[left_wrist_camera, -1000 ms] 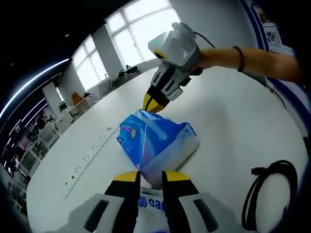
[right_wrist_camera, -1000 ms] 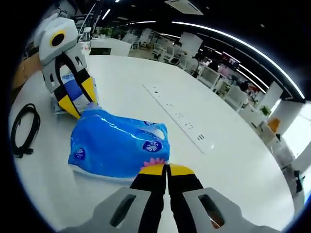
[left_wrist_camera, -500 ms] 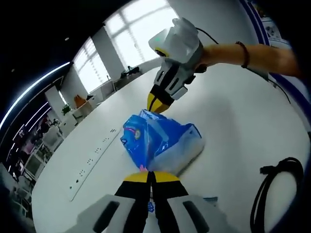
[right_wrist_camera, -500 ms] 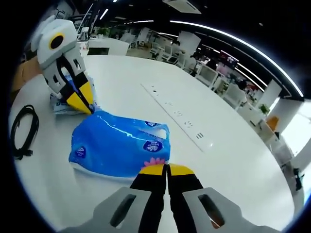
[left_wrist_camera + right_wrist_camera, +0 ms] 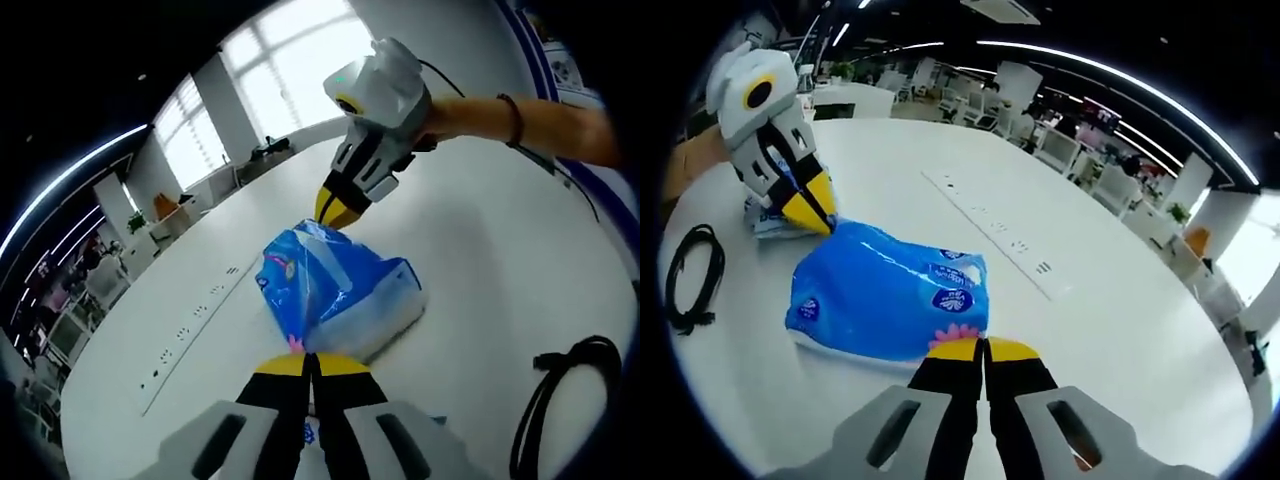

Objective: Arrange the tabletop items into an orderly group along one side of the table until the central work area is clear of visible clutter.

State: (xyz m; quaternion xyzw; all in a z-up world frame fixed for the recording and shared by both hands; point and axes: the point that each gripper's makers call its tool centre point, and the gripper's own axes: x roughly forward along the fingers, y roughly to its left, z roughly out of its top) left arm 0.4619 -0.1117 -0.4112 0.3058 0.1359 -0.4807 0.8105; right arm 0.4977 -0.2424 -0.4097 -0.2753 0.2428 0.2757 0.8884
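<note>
Both grippers pinch opposite ends of the blue tissue pack [image 5: 885, 303] — the right gripper [image 5: 983, 350] with jaws together on one end, the left gripper [image 5: 309, 364] likewise clamped on the other. The pack lies on the white desk [image 5: 1120, 320], beside its inset socket strip [image 5: 992, 231], in an open-plan office. A smaller pack [image 5: 768, 221] sits behind — a black cable [image 5: 690, 278] near the desk's edge.
</note>
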